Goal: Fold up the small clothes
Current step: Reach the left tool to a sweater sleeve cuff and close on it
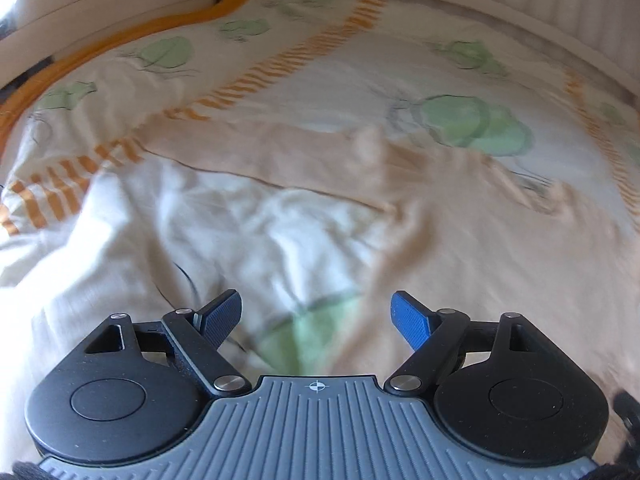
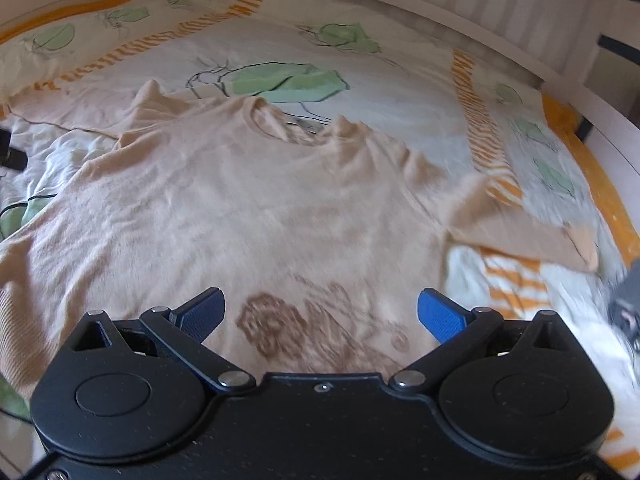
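Observation:
A beige long-sleeved shirt (image 2: 248, 208) lies spread face up on the bed, collar away from me, with a brown print (image 2: 316, 332) near its hem. Its right sleeve (image 2: 528, 236) stretches out to the right. My right gripper (image 2: 320, 312) is open and empty, low over the shirt's hem. In the left wrist view the shirt's left sleeve (image 1: 280, 152) runs across the cover and the body (image 1: 500, 240) lies at the right. My left gripper (image 1: 316, 316) is open and empty over rumpled bedding to the left of the shirt.
The bed cover (image 2: 400, 80) is white with green shapes and orange stripes, rumpled at the left (image 1: 160, 232). A white ribbed wall (image 2: 500, 12) bounds the far side. An orange border (image 1: 120, 40) marks the bed's edge.

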### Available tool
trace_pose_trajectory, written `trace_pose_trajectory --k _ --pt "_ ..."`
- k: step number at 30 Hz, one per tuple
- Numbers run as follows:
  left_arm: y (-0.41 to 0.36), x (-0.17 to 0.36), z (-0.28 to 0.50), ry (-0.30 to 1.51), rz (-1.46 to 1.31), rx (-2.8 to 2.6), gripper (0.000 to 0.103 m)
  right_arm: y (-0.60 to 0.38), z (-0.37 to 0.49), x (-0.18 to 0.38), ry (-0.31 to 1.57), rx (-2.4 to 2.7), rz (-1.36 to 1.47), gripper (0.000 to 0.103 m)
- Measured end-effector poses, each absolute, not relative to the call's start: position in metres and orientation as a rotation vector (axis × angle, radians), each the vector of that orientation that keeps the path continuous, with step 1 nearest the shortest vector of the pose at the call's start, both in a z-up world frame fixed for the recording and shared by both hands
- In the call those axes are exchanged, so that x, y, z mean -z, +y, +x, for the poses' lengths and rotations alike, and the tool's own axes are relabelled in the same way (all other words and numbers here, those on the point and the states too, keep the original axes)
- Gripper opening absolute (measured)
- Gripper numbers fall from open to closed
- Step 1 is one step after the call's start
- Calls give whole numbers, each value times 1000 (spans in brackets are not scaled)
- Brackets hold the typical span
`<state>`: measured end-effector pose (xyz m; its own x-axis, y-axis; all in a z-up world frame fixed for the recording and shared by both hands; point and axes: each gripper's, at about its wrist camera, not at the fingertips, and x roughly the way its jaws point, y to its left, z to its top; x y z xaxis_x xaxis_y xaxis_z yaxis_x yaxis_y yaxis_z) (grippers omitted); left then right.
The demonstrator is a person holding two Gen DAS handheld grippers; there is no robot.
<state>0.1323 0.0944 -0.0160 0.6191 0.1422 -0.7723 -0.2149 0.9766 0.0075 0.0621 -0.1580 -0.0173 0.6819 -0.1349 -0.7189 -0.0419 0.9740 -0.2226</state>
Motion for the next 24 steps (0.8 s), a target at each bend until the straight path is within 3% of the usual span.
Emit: trace_pose_trajectory --k 13,24 --pt "195 26 256 912 -106 -396 81 -149 125 23 892 -44 -45 102" --pt "286 65 329 929 -185 -521 81 -197 145 29 845 32 410 102"
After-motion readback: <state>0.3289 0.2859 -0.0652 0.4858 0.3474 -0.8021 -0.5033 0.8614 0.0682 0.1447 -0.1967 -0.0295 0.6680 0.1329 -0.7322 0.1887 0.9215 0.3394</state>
